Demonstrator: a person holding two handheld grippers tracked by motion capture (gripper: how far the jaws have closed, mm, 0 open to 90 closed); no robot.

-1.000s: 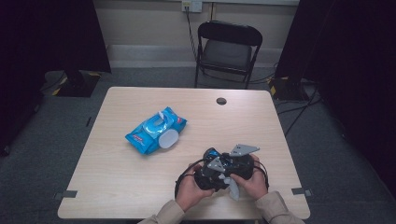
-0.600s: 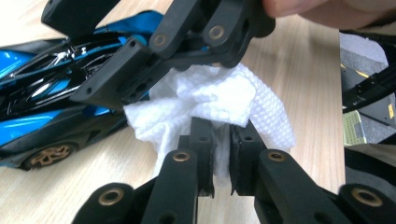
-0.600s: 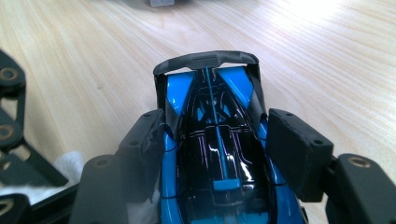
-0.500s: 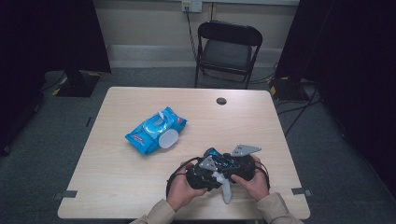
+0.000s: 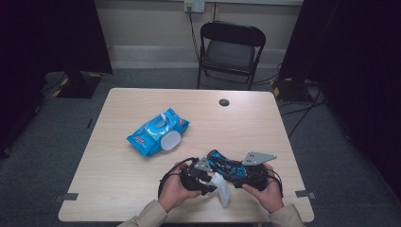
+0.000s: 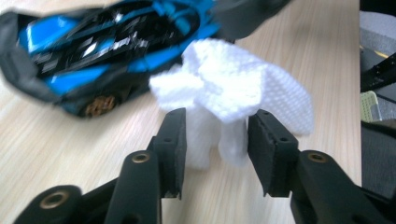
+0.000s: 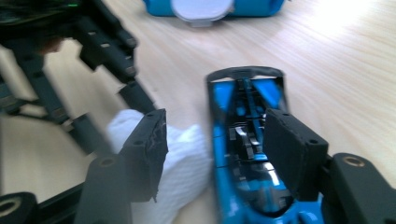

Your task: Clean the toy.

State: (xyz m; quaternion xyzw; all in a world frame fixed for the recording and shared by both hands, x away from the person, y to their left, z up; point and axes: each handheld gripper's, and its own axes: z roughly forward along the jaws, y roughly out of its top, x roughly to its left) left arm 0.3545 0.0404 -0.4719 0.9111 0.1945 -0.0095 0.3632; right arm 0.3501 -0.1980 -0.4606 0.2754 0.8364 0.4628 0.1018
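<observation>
Wipe (image 6: 233,88) sits on counter (image 5: 118,165) between my left hand-held gripper's (image 6: 217,140) just-opened jaws, unpinched. Right hand-held gripper (image 7: 215,149) straddles blurred toy car (image 7: 247,154), half open; contact unclear.

A glossy blue and black toy car (image 7: 243,154) has a gold-coloured wheel hub and dark grey ends. The crumpled white wipe (image 6: 233,88) shows a fine woven dot texture. The soft blue wipes pack (image 5: 156,130) carries a white round lid and a red patch at one corner. The pale wood-grain surface (image 5: 118,175) is beige. Both tongs are matt black.
</observation>
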